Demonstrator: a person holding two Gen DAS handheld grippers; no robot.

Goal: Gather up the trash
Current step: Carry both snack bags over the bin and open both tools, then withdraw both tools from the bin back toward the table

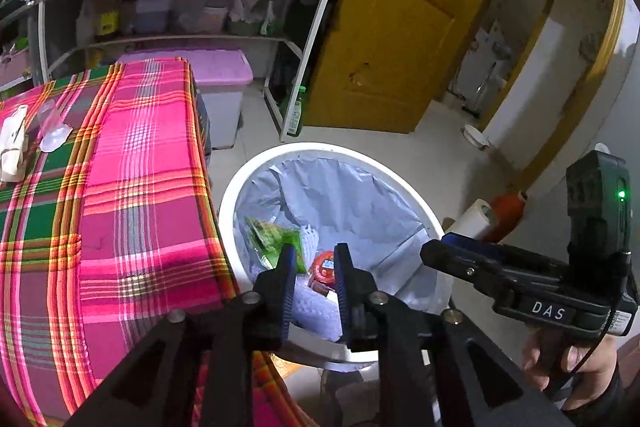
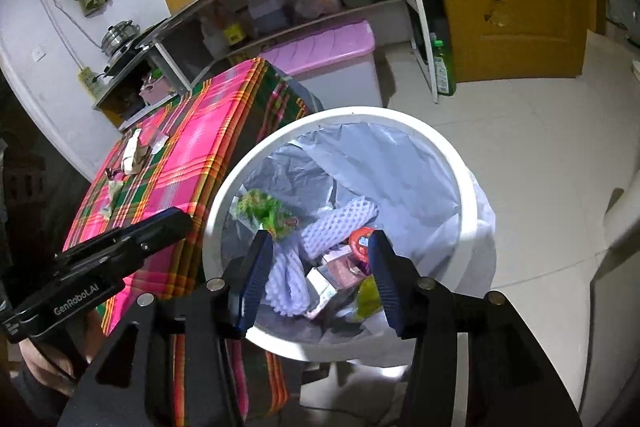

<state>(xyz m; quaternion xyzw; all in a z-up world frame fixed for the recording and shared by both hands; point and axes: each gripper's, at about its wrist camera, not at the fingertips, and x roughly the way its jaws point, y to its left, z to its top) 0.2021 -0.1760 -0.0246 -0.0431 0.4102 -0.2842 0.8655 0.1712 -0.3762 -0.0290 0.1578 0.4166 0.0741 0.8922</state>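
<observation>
Both grippers hang over the white bin (image 2: 460, 179), which stands just beside the plaid surface (image 1: 132, 195). The left gripper (image 1: 315, 267) has its fingers parted with nothing between them; the right gripper (image 2: 320, 267) is spread wider, also empty. The bin already holds a green wrapper (image 2: 264, 209), foam netting (image 2: 340, 223) and a red packet (image 1: 325, 265). At least 2 scraps remain on the surface: a crumpled paper carton (image 1: 12, 147) and what looks like a clear plastic cup (image 1: 54, 131). The cup lies tipped and may roll or crush under a hasty pinch.
</observation>
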